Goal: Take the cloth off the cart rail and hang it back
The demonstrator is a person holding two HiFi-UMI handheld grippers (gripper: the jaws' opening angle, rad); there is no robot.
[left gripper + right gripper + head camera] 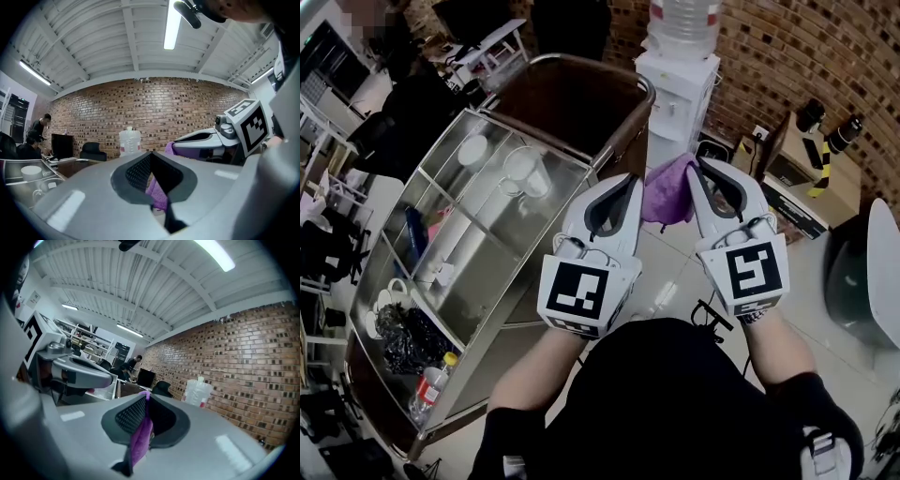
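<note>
Purple cloth (667, 195) is in the air just beside the cart rail (645, 94), bunched between the left hand-held gripper (634, 180) and right hand-held gripper (697, 165), each clamped on part of it. Risk: the left bite looks shallow, so a tug apart could slip it free. Hung bunched, the cloth may drape unevenly and slide off.

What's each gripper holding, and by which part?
Both hold the purple cloth: left gripper pinches its left side, right gripper its right side, cloth bunched between them.
</note>
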